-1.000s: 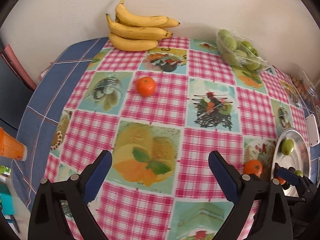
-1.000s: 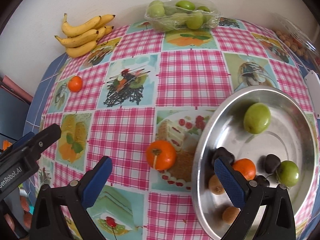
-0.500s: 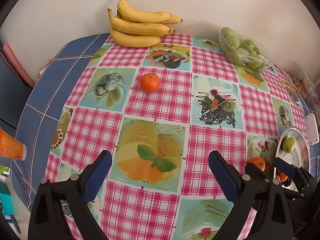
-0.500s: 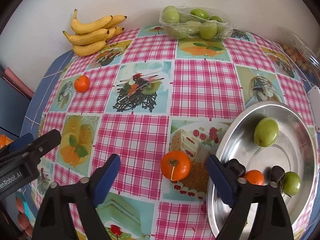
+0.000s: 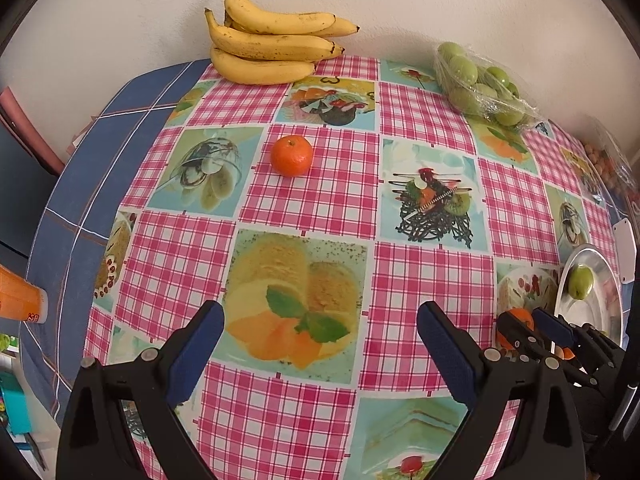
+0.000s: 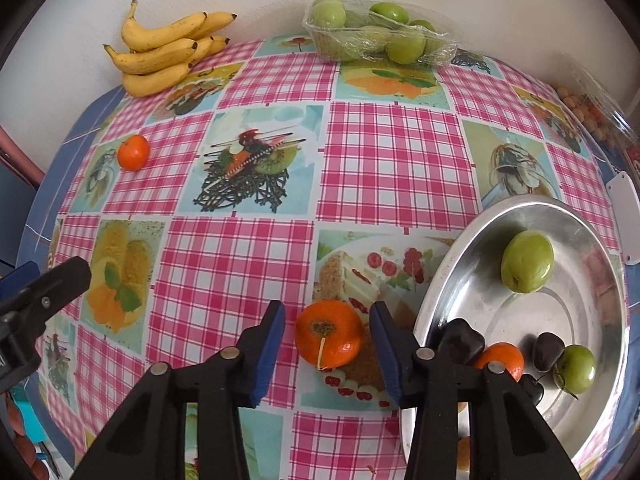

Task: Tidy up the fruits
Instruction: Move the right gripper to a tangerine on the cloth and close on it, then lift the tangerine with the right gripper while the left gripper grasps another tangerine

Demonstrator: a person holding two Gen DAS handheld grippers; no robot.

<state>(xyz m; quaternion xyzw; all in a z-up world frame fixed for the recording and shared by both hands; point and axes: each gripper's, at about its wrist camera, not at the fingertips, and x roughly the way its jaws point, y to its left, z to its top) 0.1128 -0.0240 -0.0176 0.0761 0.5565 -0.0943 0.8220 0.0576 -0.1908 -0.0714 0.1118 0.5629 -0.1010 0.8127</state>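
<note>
A steel plate (image 6: 452, 280) at the right holds a large green fruit (image 6: 527, 267), a small orange (image 6: 502, 361), dark fruits and a small green fruit (image 6: 576, 368). An orange tangerine (image 6: 329, 339) lies on the cloth just left of the plate. My right gripper (image 6: 327, 350) is open, with its blue fingers on either side of this tangerine with small gaps. A second tangerine (image 5: 291, 156) lies far left, also in the right wrist view (image 6: 133, 152). My left gripper (image 5: 320, 344) is open and empty over the cloth.
A bunch of bananas (image 5: 272, 48) lies at the back by the wall. A clear pack of green fruits (image 6: 376, 38) stands at the back right. A clear box of small nuts (image 6: 588, 100) is at the far right edge. The table (image 5: 72, 184) drops off at the left.
My right gripper has moved left from over the plate and narrowed, so its fingers now flank the near tangerine. My left gripper has drawn back a little.
</note>
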